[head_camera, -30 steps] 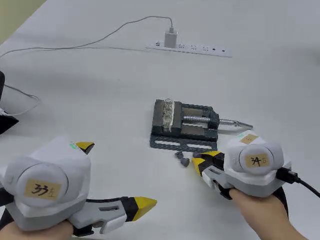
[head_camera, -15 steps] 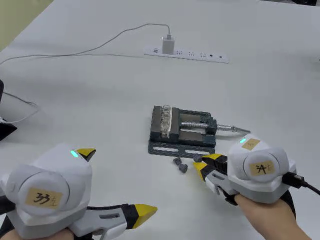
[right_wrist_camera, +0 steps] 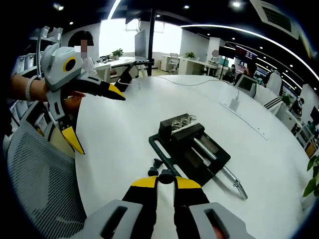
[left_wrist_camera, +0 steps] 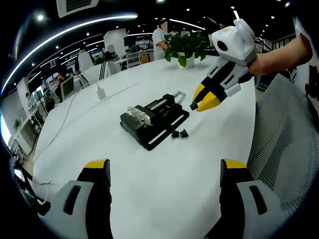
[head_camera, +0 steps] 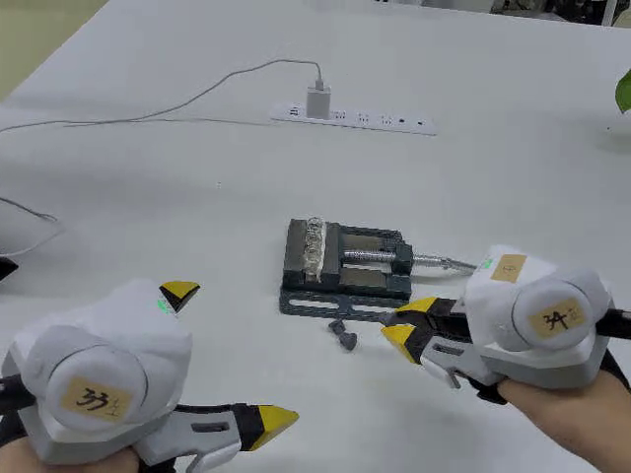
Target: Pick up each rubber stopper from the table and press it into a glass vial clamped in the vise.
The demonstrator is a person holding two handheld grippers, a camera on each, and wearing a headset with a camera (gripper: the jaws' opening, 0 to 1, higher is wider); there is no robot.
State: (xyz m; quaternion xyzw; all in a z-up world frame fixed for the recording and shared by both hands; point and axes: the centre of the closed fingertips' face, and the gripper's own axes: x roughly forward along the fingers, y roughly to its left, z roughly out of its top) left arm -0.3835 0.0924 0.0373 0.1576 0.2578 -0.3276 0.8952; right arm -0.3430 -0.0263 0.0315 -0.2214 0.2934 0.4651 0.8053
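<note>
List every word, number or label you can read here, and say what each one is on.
"33" plus an unclear handwritten mark: tan sticker on the left gripper.
"34" plus an unclear mark: tan label on the right gripper.
Second label on the right gripper: nothing legible.
Power strip markings: too small to read.

Head view looks forward and down from the near table edge, over left gripper and right gripper to the vise. Left gripper view sits low, well back from the vise; right gripper view faces it from near, past the stopper at its jaw tips. All three share the vise; each gripper view catches the other gripper.
</note>
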